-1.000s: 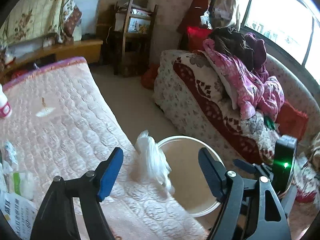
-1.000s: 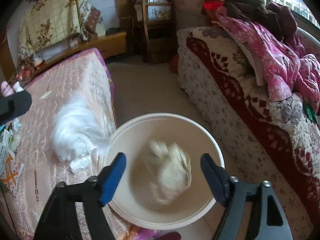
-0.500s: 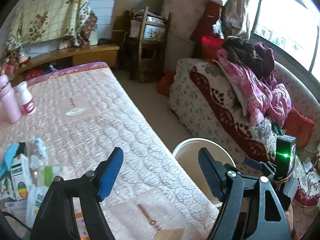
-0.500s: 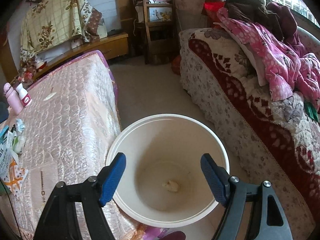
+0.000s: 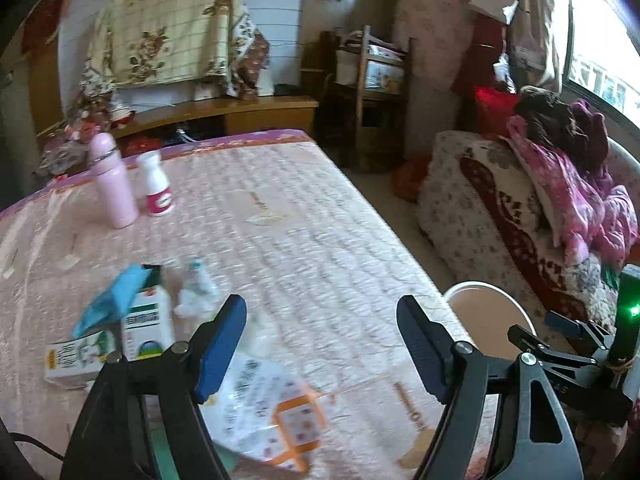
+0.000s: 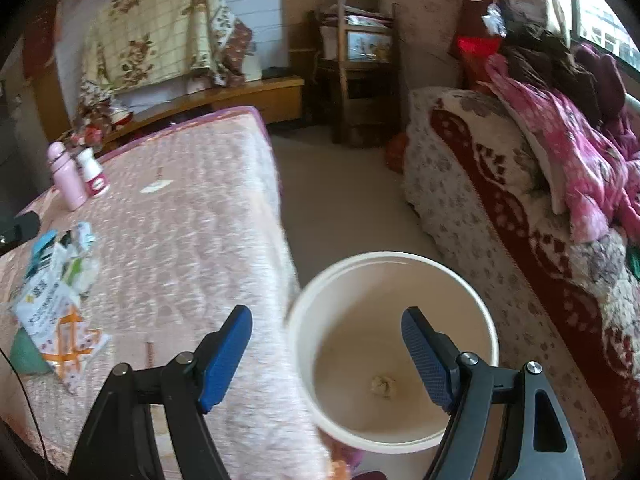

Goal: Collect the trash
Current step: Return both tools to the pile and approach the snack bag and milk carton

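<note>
A white round bin stands on the floor beside the pink quilted mattress; a small crumpled scrap lies at its bottom. Its rim shows in the left wrist view. My right gripper is open and empty above the bin's left rim. My left gripper is open and empty over the mattress. Near it lie a crumpled white wrapper, a green-and-white box, a blue packet and an orange-and-white printed bag. The same litter shows in the right wrist view.
A pink bottle and a small white bottle stand at the mattress's far left. A floral sofa heaped with pink clothes lies right of the bin. A wooden chair and low bench stand at the back.
The white plastic and crumpled wad seen a second ago have left the grippers' reach; a scrap lies in the bin. The left gripper has swung left over the litter. The right has shifted left.
</note>
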`<state>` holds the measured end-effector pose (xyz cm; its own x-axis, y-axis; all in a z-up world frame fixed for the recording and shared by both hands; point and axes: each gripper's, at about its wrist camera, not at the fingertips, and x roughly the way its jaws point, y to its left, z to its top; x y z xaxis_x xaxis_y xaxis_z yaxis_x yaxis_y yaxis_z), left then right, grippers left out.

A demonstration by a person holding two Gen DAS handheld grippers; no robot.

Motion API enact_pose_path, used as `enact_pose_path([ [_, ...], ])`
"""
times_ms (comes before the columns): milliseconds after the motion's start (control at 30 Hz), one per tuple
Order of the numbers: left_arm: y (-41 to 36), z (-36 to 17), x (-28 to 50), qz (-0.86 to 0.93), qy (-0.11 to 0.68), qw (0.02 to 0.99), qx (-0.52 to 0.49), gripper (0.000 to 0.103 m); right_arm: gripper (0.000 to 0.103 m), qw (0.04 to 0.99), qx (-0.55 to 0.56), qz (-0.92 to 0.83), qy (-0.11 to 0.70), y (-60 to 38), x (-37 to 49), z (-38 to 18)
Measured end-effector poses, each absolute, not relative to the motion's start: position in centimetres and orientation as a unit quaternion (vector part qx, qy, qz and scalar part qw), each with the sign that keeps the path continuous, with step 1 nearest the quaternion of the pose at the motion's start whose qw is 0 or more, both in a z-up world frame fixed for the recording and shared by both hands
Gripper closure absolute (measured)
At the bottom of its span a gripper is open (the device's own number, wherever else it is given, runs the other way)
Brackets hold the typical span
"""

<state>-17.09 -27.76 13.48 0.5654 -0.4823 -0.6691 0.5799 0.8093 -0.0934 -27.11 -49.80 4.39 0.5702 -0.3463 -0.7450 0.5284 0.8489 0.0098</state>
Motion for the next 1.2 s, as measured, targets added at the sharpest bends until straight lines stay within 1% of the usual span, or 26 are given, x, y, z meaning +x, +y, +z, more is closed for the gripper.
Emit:
enact_pose_path([
  [300, -22.3, 13.8, -16.0, -0.258, 0.347, 0.899, 0.071, 0.025, 0.023, 0.896, 0.110, -0.186, 0.388, -44.4, -23.6, 5.1],
  [600, -14.0, 13.6, -13.1, -0.191, 0.358, 0.912, 0.058, 0.024, 0.023, 0.907, 0.087, -0.119, 0.395, -38.5, -19.8, 5.4],
  [933, -4.8, 10.3, -8.1, -0.068, 0.391, 0.916, 0.055, 0.024, 0.023, 0.906, 0.079, -0.053, 0.413, -34.8, -17.7, 4.4],
  [1200, -1.7, 6.0, -0.7, -0.004, 0.438, 0.898, 0.034, 0.024, 0.023, 0.901, 0.071, -0.044, 0.426, -33.5, -17.1, 3.7],
])
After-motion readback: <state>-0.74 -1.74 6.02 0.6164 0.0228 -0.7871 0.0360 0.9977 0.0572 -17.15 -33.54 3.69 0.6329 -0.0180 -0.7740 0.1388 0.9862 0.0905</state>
